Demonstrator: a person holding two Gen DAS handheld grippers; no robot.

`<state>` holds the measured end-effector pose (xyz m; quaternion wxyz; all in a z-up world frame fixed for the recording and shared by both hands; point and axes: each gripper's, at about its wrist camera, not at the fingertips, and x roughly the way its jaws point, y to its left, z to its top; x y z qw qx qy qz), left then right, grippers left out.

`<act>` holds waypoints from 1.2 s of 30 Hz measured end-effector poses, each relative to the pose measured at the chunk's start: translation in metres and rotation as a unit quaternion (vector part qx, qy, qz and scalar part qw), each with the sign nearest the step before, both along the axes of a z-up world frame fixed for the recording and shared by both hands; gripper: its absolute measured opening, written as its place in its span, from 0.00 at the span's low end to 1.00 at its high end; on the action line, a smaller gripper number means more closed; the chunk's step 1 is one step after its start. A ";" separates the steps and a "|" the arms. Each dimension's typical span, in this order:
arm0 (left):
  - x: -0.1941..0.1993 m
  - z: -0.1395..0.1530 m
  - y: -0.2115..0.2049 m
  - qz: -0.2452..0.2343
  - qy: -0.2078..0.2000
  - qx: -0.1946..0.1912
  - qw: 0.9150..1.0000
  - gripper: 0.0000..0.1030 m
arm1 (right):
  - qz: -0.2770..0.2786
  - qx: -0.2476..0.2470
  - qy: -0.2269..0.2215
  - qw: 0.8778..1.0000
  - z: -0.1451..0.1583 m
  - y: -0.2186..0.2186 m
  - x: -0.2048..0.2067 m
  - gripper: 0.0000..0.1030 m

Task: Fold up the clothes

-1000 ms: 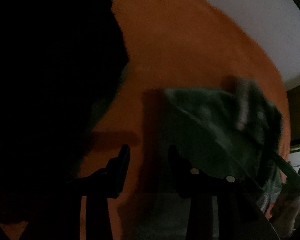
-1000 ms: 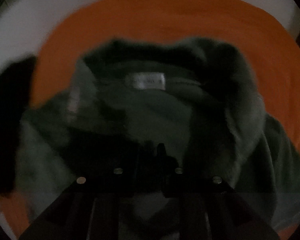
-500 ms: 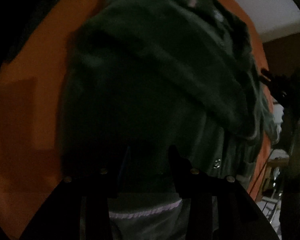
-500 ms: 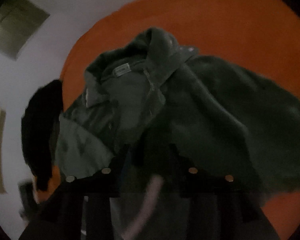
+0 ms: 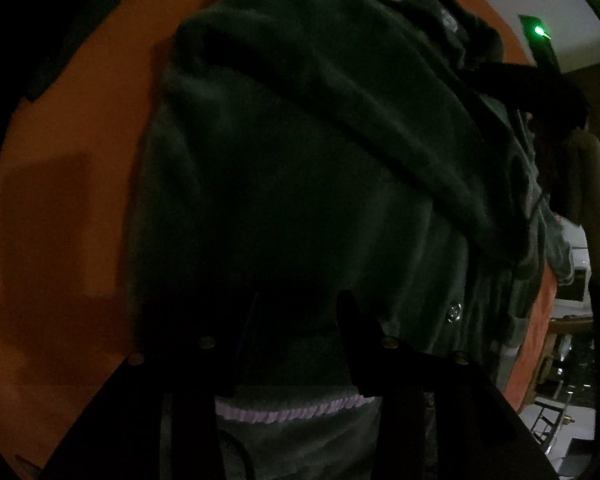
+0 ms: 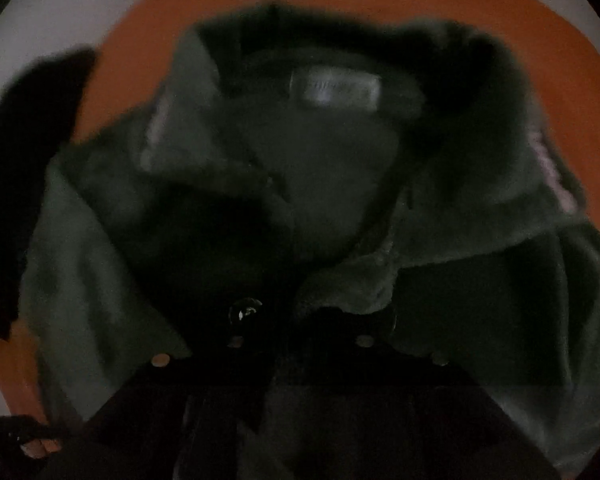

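Dark green fleece, a jacket (image 5: 300, 152), fills the left wrist view on the orange surface (image 5: 60, 200); its long axis runs near to far, hem with pale trim near; the left hand-held gripper (image 5: 296, 320) stands narrowly parted over that hem. In the right wrist view the collar and label (image 6: 334, 90) lie far; the right hand-held gripper (image 6: 300, 328) is lost in dark cloth, its state unreadable.

One green fleece jacket (image 5: 300, 140), one orange cloth (image 5: 60, 200), two tools (image 5: 296, 320), one black garment (image 6: 24, 152).
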<state>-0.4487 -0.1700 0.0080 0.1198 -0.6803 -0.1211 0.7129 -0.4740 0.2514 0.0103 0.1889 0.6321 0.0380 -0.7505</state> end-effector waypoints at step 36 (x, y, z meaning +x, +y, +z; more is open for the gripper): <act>0.023 -0.006 0.052 -0.057 0.032 -0.067 0.996 0.40 | -0.132 -0.131 -0.143 0.972 0.012 0.036 -0.038 0.66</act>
